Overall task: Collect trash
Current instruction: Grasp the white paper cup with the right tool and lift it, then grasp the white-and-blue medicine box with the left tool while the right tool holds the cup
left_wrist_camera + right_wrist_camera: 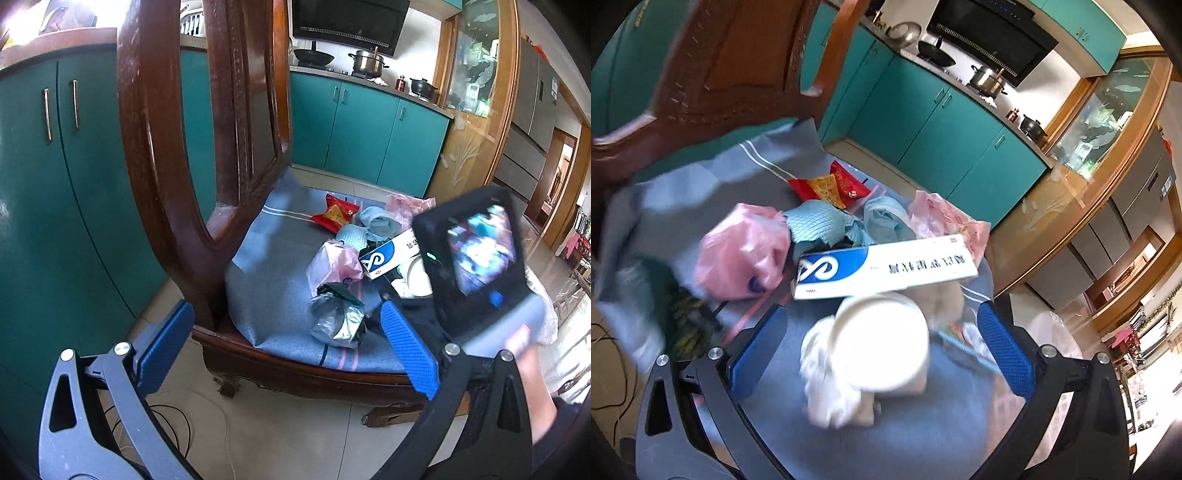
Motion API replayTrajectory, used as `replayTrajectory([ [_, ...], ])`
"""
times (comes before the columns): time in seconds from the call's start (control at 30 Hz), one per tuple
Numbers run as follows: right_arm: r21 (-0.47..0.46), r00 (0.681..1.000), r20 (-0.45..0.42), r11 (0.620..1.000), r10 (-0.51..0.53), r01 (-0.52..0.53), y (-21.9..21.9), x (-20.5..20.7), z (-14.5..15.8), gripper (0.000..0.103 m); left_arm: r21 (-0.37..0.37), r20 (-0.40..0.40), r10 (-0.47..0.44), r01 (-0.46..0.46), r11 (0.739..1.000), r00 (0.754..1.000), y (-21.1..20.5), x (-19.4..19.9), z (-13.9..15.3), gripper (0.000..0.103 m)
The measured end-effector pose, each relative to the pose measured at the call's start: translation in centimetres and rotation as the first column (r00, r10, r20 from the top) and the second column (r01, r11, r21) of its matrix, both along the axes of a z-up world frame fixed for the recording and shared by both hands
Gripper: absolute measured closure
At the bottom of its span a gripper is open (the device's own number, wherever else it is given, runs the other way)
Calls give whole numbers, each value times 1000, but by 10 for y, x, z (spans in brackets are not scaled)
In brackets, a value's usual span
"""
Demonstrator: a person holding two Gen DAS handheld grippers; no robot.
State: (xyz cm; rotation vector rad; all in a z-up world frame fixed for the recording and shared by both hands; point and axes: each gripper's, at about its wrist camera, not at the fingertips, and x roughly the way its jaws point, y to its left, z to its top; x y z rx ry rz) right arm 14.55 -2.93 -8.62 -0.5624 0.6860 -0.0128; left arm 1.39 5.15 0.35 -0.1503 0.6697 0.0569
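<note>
Both grippers hang wide open over a wooden chair (162, 155) whose blue seat cushion (269, 288) is strewn with trash. Between the right gripper (882, 354)'s spread blue pads (757, 350) lies a white cup (882, 343), tipped on its side with its round mouth toward the camera, and crumpled white tissue (827, 391) bunched against it on the left; neither pad touches them (the view is blurred, so finer detail is lost). Just beyond the cup, a blue-and-white carton (882, 267) lies flat across the cushion. A pink plastic bag (742, 254) sits ahead and left of the pads, with pale blue wrapping (820, 221) and a red snack wrapper (827, 186) farther ahead, and a second pink bag (945, 218) ahead to the right.

From the left gripper (291, 343), held off the near corner of the seat with nothing between its pads, a crumpled silver foil packet (336, 321) lies straight ahead, just short of the pink bag and the carton. To its right, the other device's black body with a lit screen (480, 254) blocks part of the seat, a hand (532, 376) gripping it from below. Teal kitchen cabinets (362, 129) stand in the background
</note>
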Motion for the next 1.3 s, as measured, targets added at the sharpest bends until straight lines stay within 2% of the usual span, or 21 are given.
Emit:
replayTrajectory([
  [0.1,-3,999,-29,1000,-16,16,1,19,-8,3,0,-10,-6,6,1000,1000,0,2,-1,2],
  [0.27,28,999,-40,999,-22,23,-3,25,-8,3,-8,-15,-14,14,1000,1000,0,5,-1,2],
  [0.47,38,1000,-17,999,7,-7,-12,-15,-11,3,-11,-26,-23,23,1000,999,-3,9,-3,2],
  [0.57,103,1000,-18,995,11,-9,-23,-21,-8,4,-8,-32,-23,23,1000,999,-6,11,-3,2],
  [0.63,166,999,-32,986,0,5,-36,-19,-3,20,-12,-42,-26,26,1000,999,-9,13,-5,2],
  [0.67,205,998,-56,979,-2,14,-41,-16,-2,40,-14,-47,-30,29,999,998,-11,15,-6,2],
  [0.7,276,996,-86,961,-8,32,-52,-13,3,50,-13,-54,-35,34,999,998,-14,17,-7,2],
  [0.77,382,994,-107,923,0,41,-67,-11,9,56,-4,-64,-39,39,999,997,-18,19,-10,2],
  [0.87,506,989,-149,860,9,68,-89,-11,15,57,11,-74,-43,44,999,996,-24,22,-14,2],
  [0.93,551,988,-156,831,8,80,-101,-13,20,57,22,-81,-52,54,998,995,-28,23,-17,2],
  [1.0,604,987,-158,792,11,88,-116,-19,28,64,37,-79,-74,78,996,994,-33,22,-19,2],
  [1.1,672,988,-152,735,11,94,-137,-28,38,64,86,-74,-124,130,988,989,-46,25,-23,2],
  [1.2,725,991,-131,681,-6,100,-159,-35,48,64,134,-71,-195,203,970,978,-66,36,-28,2],
  [1.3,752,991,-135,651,-4,105,-171,-35,51,65,204,-87,-256,269,941,963,-85,50,-32,2],
])
